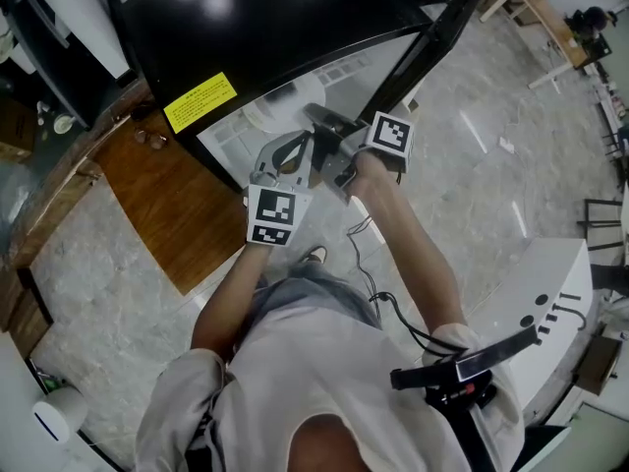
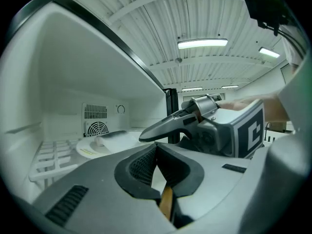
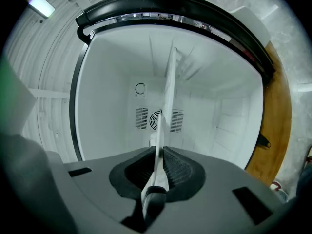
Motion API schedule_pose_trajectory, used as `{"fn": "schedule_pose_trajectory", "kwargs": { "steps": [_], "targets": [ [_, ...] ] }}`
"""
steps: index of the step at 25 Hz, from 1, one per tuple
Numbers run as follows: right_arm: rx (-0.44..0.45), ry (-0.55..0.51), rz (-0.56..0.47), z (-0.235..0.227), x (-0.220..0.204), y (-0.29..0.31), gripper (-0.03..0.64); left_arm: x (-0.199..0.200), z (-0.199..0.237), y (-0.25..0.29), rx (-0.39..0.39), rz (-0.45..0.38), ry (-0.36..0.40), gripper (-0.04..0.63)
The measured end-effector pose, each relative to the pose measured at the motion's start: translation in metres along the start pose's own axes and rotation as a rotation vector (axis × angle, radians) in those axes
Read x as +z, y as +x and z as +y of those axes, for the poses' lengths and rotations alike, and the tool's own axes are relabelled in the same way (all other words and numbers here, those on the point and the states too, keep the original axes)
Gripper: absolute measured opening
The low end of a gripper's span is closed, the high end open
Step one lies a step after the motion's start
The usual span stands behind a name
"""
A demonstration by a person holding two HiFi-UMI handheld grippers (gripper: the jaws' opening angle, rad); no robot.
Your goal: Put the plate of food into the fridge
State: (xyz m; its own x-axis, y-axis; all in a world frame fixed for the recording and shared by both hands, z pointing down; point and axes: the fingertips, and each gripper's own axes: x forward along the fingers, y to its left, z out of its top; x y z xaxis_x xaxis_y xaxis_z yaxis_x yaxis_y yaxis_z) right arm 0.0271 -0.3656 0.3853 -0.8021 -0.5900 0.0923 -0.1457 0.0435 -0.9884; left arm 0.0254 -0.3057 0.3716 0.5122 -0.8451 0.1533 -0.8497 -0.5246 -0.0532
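Observation:
A white plate (image 2: 92,149) with pale wrapped food (image 2: 113,137) lies on the wire shelf (image 2: 48,161) inside the open white fridge (image 3: 112,72). In the right gripper view the plate's rim (image 3: 168,91) runs edge-on straight out from between the pads. My right gripper (image 3: 160,152) is shut on that rim and rolled onto its side. The left gripper view shows the right gripper (image 2: 146,134) reaching in from the right to the plate's near edge. Just in front of the fridge opening my left gripper (image 2: 156,147) is shut and holds nothing. From the head view both grippers, left (image 1: 280,155) and right (image 1: 322,124), sit side by side at the opening.
The fridge's black top (image 1: 246,18) carries a yellow label (image 1: 200,101). Its door (image 1: 432,37) stands open to the right. A round vent (image 3: 156,118) marks the back wall. A wooden panel (image 1: 157,195) lies left of the fridge, and a white machine (image 1: 550,303) stands at the right.

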Motion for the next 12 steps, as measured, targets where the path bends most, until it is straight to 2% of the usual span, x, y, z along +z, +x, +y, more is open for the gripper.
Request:
{"fn": "schedule_pose_trajectory", "kwargs": {
  "steps": [4, 6, 12],
  "targets": [
    [0.021, -0.035, 0.034, 0.000, 0.006, 0.008, 0.035, -0.001, 0.004, 0.010, -0.004, -0.012, -0.037, 0.017],
    [0.041, -0.023, 0.036, -0.001, 0.003, 0.007, 0.036, -0.003, 0.000, 0.012, -0.023, -0.014, -0.077, 0.017],
    [0.116, -0.004, 0.070, 0.002, 0.006, 0.012, 0.044, 0.000, 0.005, 0.027, -0.029, -0.019, -0.108, 0.018]
  ]
}}
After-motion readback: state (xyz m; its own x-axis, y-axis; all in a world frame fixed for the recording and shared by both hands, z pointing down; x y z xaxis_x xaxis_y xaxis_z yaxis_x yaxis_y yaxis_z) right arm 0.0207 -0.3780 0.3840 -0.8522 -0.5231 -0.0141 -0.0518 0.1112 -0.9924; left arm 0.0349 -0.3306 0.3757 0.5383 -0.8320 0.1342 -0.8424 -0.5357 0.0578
